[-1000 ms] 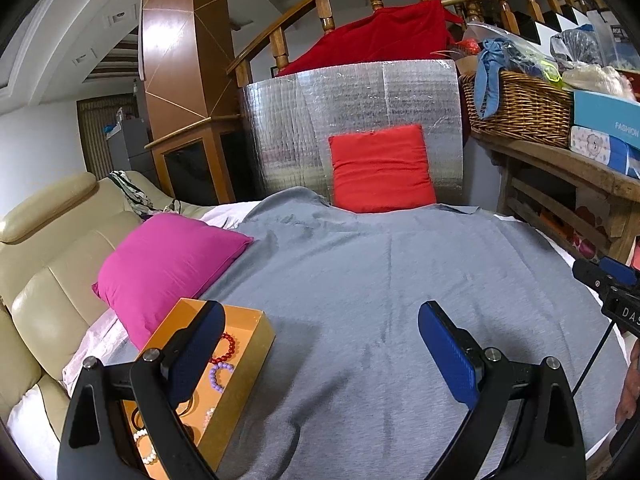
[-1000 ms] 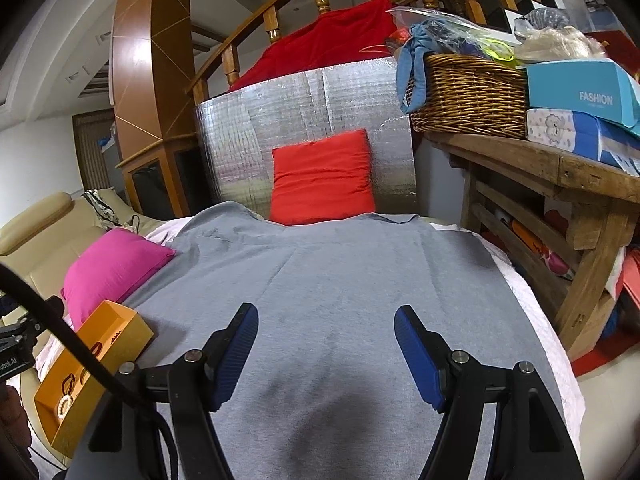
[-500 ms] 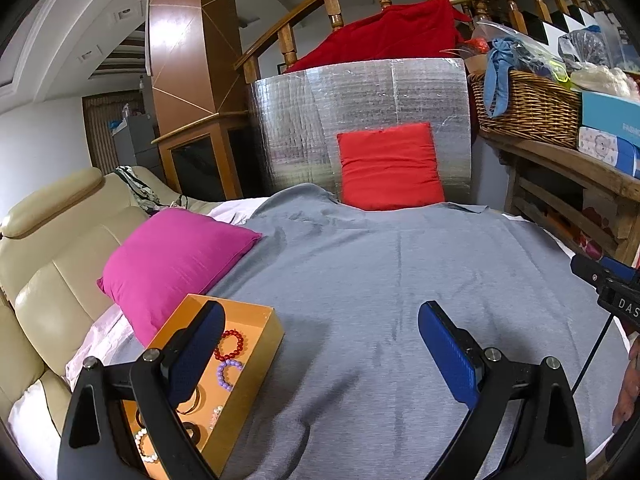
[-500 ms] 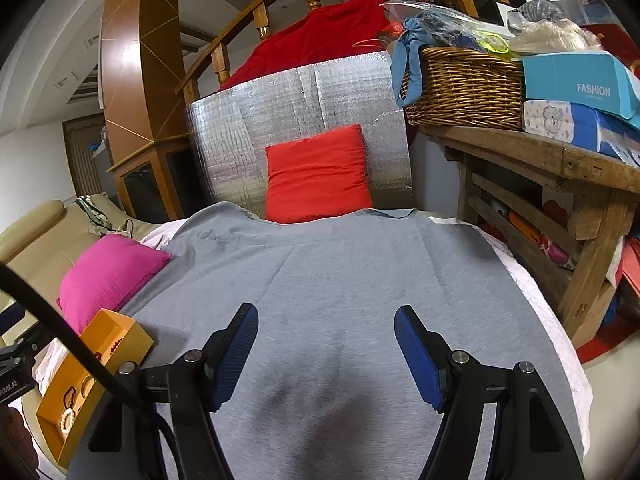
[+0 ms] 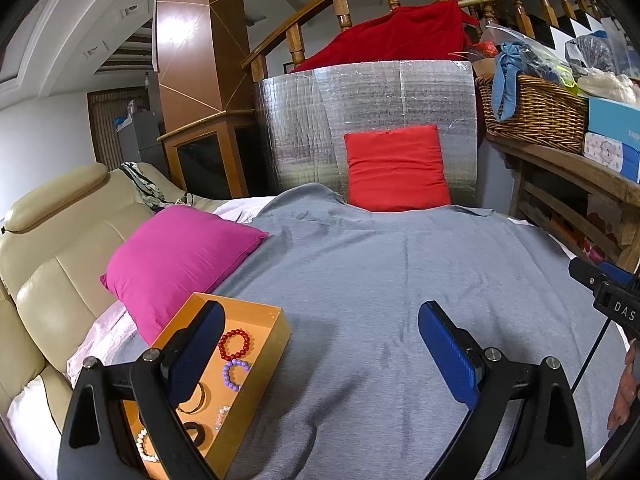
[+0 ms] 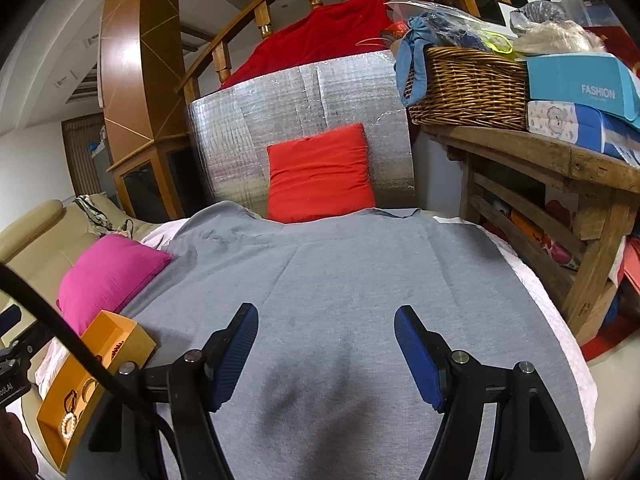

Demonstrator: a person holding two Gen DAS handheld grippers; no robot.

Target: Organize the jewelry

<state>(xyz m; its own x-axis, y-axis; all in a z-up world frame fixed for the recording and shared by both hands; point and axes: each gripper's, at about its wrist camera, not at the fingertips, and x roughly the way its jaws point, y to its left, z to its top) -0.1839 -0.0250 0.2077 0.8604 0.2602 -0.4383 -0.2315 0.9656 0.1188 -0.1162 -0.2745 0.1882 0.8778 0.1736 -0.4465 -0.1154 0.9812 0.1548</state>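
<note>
An orange box [image 5: 264, 376] [image 6: 132, 350] lies on the grey sheet [image 5: 380, 280] at the lower left. Inside it rest a red bead bracelet [image 5: 234, 345], a purple bead bracelet [image 5: 234, 374], a gold bangle, a dark ring and a white bead bracelet [image 5: 146, 446]. My left gripper [image 5: 320, 328] hovers open, its left finger over the box, nothing between the blue pads. My right gripper [image 6: 326, 330] stands open above bare grey sheet [image 6: 340, 272], to the right of the box, holding nothing.
A magenta pillow [image 5: 180, 256] lies behind the box, next to a beige sofa [image 5: 52, 240]. A red cushion [image 5: 396, 168] leans on a silver foil panel [image 5: 320, 120]. A wooden bench [image 6: 560, 168] with a wicker basket [image 6: 468, 88] and boxes stands at the right.
Both views have shifted slightly; the box sits a little more to the right in the left wrist view. Both grippers stay open and nothing was picked up.
</note>
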